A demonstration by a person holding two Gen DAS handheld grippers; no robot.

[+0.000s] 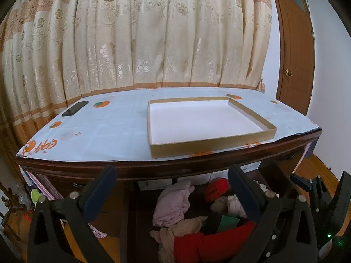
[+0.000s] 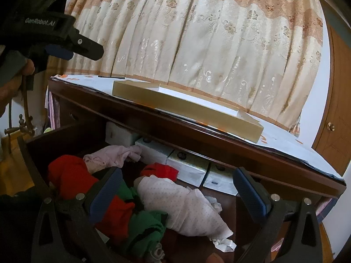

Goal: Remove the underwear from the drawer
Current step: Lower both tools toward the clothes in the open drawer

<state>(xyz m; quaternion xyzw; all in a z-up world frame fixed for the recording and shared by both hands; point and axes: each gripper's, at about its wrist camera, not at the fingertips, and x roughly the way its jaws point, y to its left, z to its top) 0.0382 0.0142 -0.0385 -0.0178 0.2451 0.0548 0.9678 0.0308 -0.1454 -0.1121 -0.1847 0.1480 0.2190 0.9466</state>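
The dark wooden drawer (image 2: 33,153) is pulled out under the table and holds several crumpled pieces of underwear. A pale pink dotted piece (image 2: 182,206), red pieces (image 2: 68,175) and a green one (image 2: 144,225) lie below my right gripper (image 2: 177,188), which hangs open just above them with nothing between its fingers. My left gripper (image 1: 171,184) is open too and hovers higher, over a lilac-pink piece (image 1: 173,203), a red roll (image 1: 216,188) and a red garment (image 1: 210,243). The left gripper (image 2: 65,43) also appears in the right wrist view, held by a hand.
An empty shallow gold-edged box lid (image 1: 210,140) lies on the white persimmon-print tablecloth (image 1: 105,131), with a black phone (image 1: 75,108) at the back left. White boxes (image 2: 188,166) sit at the drawer's back. Floral curtains (image 1: 153,32) hang behind, a wooden door (image 1: 294,50) at right.
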